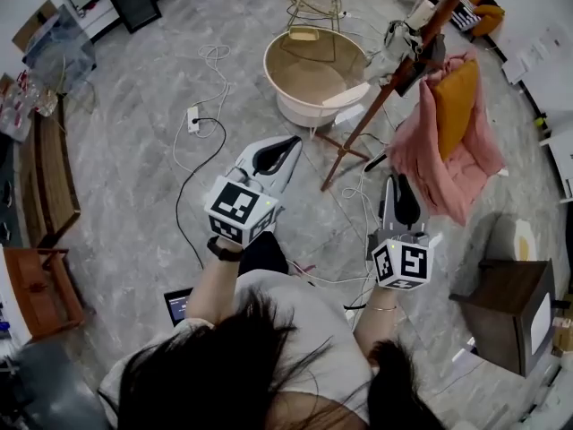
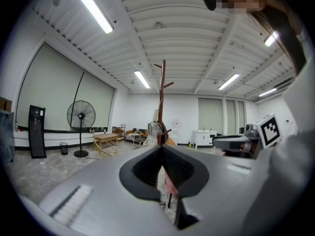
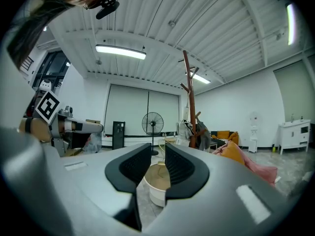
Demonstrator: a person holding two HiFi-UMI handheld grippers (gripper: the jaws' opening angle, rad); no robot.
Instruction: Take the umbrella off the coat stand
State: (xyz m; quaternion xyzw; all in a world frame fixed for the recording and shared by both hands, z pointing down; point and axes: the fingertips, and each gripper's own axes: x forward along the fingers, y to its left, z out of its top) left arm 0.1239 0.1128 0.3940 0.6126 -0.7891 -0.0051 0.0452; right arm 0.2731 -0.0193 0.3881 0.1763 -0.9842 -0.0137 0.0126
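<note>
Head view had you at the approach, short of the coat stand: left gripper jaws pressed together, right gripper jaws slightly apart, both empty. Next, you needed to spot and reach the umbrella.

No legible text or labels

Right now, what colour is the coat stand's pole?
Reddish-brown wood. The coat stand shows best in the right gripper view.

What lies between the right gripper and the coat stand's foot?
In the head view, floor with loose white cables lies between right gripper and coat stand.
</note>
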